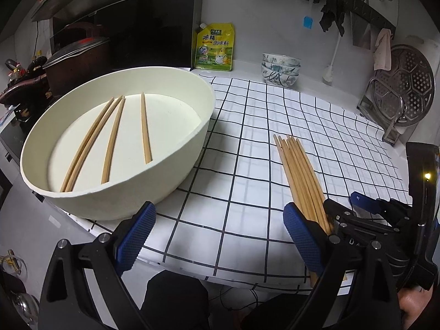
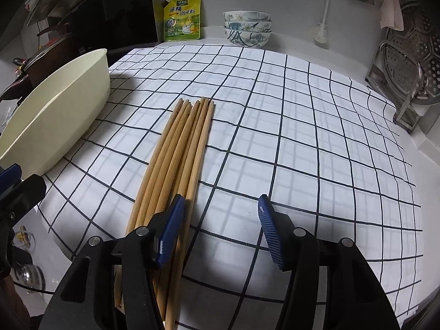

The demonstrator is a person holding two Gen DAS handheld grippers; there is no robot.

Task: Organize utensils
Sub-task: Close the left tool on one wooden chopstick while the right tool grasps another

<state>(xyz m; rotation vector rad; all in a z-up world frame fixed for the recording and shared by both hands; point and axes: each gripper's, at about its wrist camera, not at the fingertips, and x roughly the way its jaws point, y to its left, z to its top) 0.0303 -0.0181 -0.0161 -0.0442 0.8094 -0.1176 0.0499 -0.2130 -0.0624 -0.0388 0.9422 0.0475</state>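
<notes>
Over the front edge of the checked cloth (image 2: 302, 126), both grippers tilt downward. Left gripper (image 1: 217, 236) gapes wide, nothing between its pads. Right gripper (image 2: 220, 228) stands about half open and holds nothing, its left finger (image 2: 170, 228) over the bundle of chopsticks (image 2: 176, 154) lying mid-cloth. At the cloth's left edge, the cream basin (image 1: 192, 148) holds 4 chopsticks (image 1: 110, 140).

Four chopsticks (image 1: 111, 137) in one basin (image 1: 165, 187) — three stacked bowls (image 1: 280, 68).
</notes>
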